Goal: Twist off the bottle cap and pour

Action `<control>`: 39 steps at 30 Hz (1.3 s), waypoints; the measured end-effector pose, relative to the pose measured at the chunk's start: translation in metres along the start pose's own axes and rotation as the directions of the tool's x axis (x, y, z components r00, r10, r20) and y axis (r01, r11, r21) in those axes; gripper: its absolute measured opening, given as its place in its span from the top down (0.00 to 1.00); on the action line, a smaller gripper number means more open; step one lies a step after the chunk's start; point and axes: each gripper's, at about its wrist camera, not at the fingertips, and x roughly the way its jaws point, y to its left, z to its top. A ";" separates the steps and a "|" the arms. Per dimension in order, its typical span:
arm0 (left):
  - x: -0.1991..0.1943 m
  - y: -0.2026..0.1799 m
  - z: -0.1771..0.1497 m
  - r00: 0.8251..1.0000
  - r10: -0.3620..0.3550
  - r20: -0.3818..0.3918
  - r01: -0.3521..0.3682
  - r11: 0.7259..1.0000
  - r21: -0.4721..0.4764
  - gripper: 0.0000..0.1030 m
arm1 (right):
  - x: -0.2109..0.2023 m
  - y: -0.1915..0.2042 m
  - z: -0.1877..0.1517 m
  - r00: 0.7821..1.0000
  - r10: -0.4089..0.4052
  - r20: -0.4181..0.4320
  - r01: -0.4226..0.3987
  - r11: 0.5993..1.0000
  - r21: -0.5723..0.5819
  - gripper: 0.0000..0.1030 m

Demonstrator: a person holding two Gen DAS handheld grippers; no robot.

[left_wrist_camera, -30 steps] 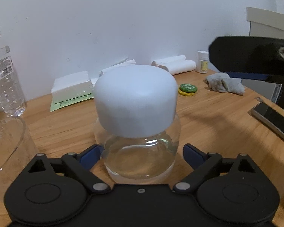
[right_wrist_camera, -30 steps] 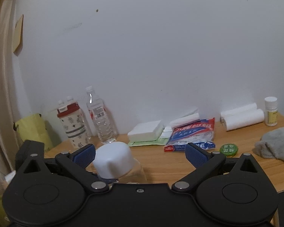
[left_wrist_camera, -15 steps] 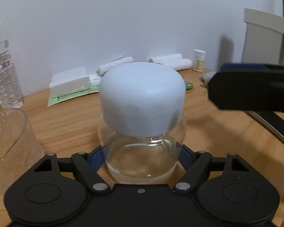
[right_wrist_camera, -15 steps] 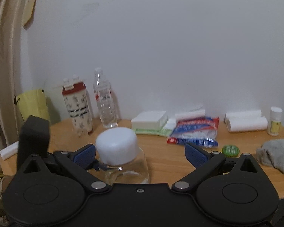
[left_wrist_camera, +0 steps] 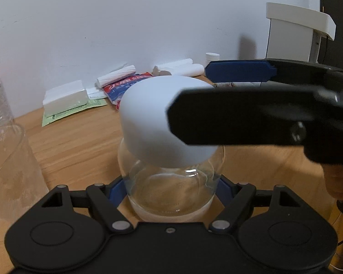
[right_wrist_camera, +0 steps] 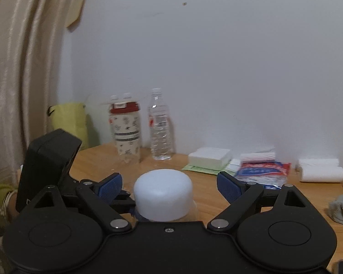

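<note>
a squat clear glass bottle (left_wrist_camera: 171, 189) is standing upright at lower centre of the frame, holding a little liquid, its large domed white cap (left_wrist_camera: 153, 123) sitting on top.

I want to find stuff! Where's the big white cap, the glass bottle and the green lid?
white cap (right_wrist_camera: 163, 194), right wrist view, front of its dome.
glass bottle (left_wrist_camera: 171, 189), left wrist view, clear belly below the cap.
green lid: not visible in either view.
</note>
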 end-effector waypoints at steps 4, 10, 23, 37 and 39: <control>-0.004 0.003 -0.003 1.000 0.000 0.001 0.000 1.000 -0.004 0.23 | 0.005 -0.001 -0.002 0.999 0.037 0.019 -0.037 0.998 0.042 0.10; -0.007 0.004 -0.008 1.000 -0.008 0.019 0.008 1.000 0.002 0.23 | 0.015 -0.001 -0.008 0.999 0.034 -0.006 -0.033 0.996 0.079 0.20; -0.012 0.005 -0.009 0.999 -0.035 0.006 0.035 0.999 -0.005 0.23 | 0.024 0.012 -0.011 0.999 0.050 -0.010 -0.050 0.998 0.045 0.32; -0.007 0.013 -0.011 0.997 -0.067 0.031 0.066 0.998 0.022 0.24 | 0.024 0.013 0.001 0.996 0.038 -0.079 -0.040 0.999 -0.028 0.33; -0.007 0.015 -0.012 0.996 -0.079 0.038 0.077 0.996 0.039 0.23 | 0.024 0.009 -0.001 0.996 0.056 -0.068 -0.058 0.998 -0.028 0.33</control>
